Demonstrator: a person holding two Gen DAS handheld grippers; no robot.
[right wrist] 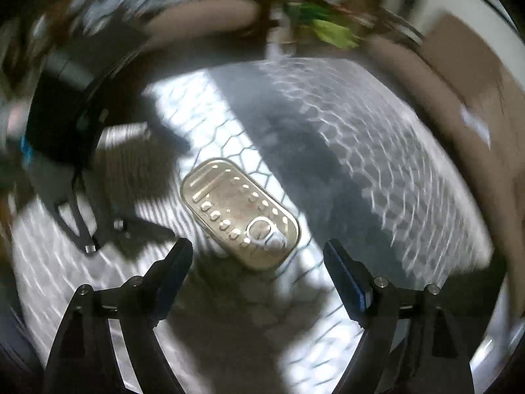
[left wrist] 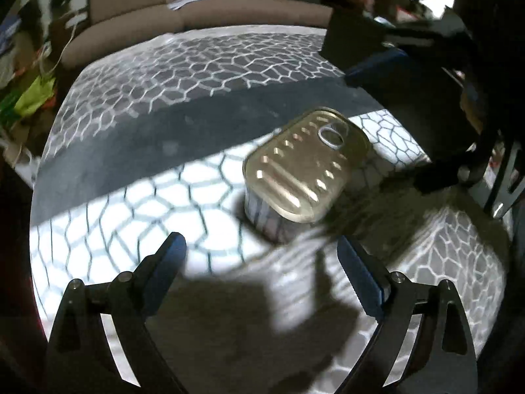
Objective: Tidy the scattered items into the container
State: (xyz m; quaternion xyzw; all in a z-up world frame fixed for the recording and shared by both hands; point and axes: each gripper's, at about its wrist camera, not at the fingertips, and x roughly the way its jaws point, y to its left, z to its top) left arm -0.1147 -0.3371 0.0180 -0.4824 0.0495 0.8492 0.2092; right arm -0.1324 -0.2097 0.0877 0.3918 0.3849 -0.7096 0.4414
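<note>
Tin (right wrist: 240, 214) lies flat, lid up, on the honeycomb-patterned cloth (left wrist: 203, 62), just ahead of the right gripper (right wrist: 259, 259) and slightly left of its centreline, long axis running diagonally from far-left to near-right with the pull ring at the near end. Right gripper is spread wide and empty, and judged nearer than the left gripper (left wrist: 262, 252), which is also spread and empty with the tin (left wrist: 306, 164) ahead and a little right. No container visible in either view; right view is motion-blurred.
</note>
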